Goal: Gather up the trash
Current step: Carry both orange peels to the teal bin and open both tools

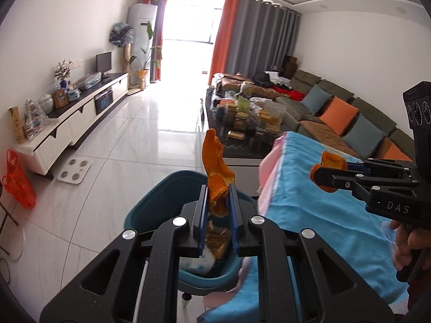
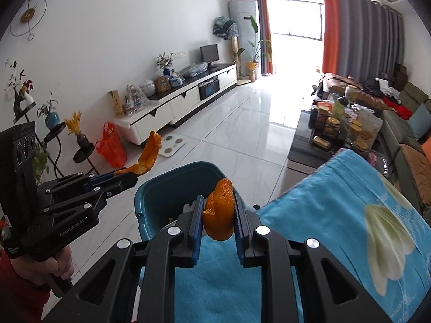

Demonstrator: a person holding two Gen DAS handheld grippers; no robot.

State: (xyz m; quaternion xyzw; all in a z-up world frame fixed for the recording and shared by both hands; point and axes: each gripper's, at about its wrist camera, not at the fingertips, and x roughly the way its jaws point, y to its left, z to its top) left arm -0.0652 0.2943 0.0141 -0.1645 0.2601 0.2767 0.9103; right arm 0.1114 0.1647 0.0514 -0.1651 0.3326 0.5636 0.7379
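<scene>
Orange peel [image 1: 216,177] pinched in left gripper [image 1: 218,202]; second peel [image 2: 219,212] pinched in right gripper [image 2: 218,215], above bin [image 2: 172,188].

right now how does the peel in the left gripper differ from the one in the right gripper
The left gripper's peel is a long, flattish strip standing well above the pads; the right gripper's peel is a short, rounded, curled chunk, mostly between them. The left gripper holds its peel over the teal bin; the right gripper is nearer the blue cloth. Both are orange peel, firmly clamped.

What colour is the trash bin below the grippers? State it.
Teal, a dark blue-green, for the trash bin; the right wrist view shows it best.
</scene>
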